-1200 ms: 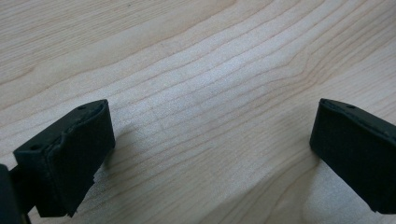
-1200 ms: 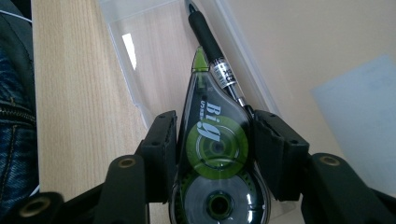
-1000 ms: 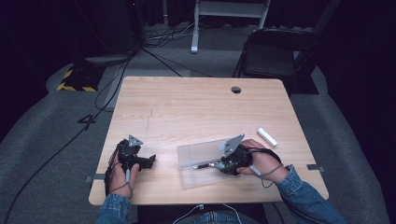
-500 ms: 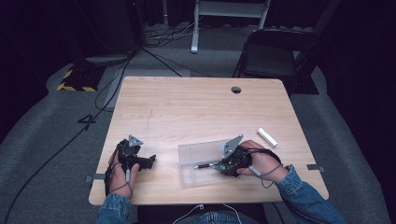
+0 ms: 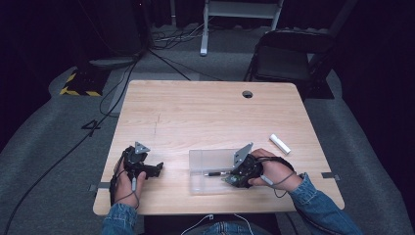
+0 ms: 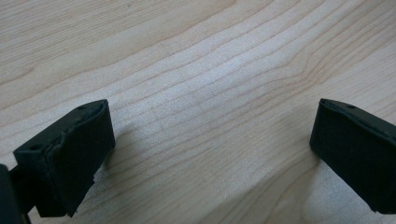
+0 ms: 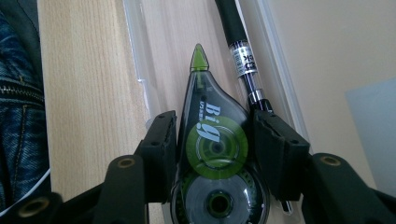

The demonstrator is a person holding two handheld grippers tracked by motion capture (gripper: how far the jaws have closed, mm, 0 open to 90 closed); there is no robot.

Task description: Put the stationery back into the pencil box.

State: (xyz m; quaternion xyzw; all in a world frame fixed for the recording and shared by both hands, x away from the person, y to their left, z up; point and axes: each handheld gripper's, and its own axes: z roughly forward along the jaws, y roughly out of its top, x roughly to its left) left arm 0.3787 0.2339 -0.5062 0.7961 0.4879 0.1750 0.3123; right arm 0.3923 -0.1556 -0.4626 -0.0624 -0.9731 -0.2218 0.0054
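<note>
My right gripper point(image 5: 234, 177) point(image 7: 215, 135) is shut on a green and smoky-grey correction tape roller point(image 7: 212, 154), one pad pressed to each side. It holds the roller point(image 5: 231, 180) low inside a clear plastic case point(image 5: 208, 160) near the table's front edge. The roller's green tip points along the case's clear wall point(image 7: 135, 56). A black pen point(image 7: 238, 42) lies in the case beside the roller, and also shows as a dark line point(image 5: 215, 173). My left gripper point(image 5: 155, 169) point(image 6: 210, 135) rests on the bare wood at the front left, jaws wide apart with nothing between them.
A white cylinder point(image 5: 280, 143) lies on the table to the right of the case. The wooden table point(image 5: 205, 112) has a cable hole point(image 5: 247, 94) at the back. A dark chair point(image 5: 288, 54) stands behind the table's right corner, and cables run over the floor at the left.
</note>
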